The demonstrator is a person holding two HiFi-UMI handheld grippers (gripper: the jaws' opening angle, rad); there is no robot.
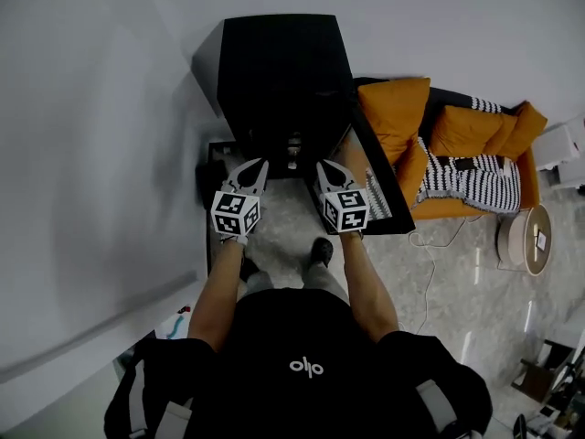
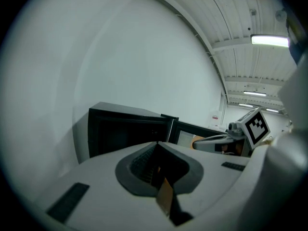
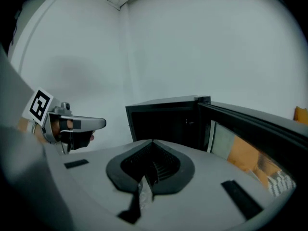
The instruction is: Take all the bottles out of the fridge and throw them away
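Both tools are up in front of you, side by side, noses aimed at the open fridge [image 1: 274,71]. That reads as a ready stance, lined up with the opening before either one reaches in.

Your left gripper [image 1: 259,165] is clenched, jaws pressed tip to tip with nothing between them. Its own view shows the closed point sitting right under the fridge's dark mouth. Your right gripper [image 1: 323,165] is the same: pinched together, empty, just beside the left one and level with it.

The fridge door [image 1: 377,176] is swung out beyond the right gripper's outer side. The way in is clear ahead of both tips, which is probably why you stand square to the cabinet and not to the door.

Now the bottles. They should be ahead of the jaws, inside that cabinet, but the interior reads almost solid black in every view. A small pale glint [image 1: 293,144] shows low in the opening, between the two tips in the head view, too small to call a bottle. So none is in hand, and by the look of it the emptying hasn't begun. You'll need to part those jaws before going for one.

Past the door, off to the right gripper's side, sits an orange sofa [image 1: 475,154], well apart from both tools.
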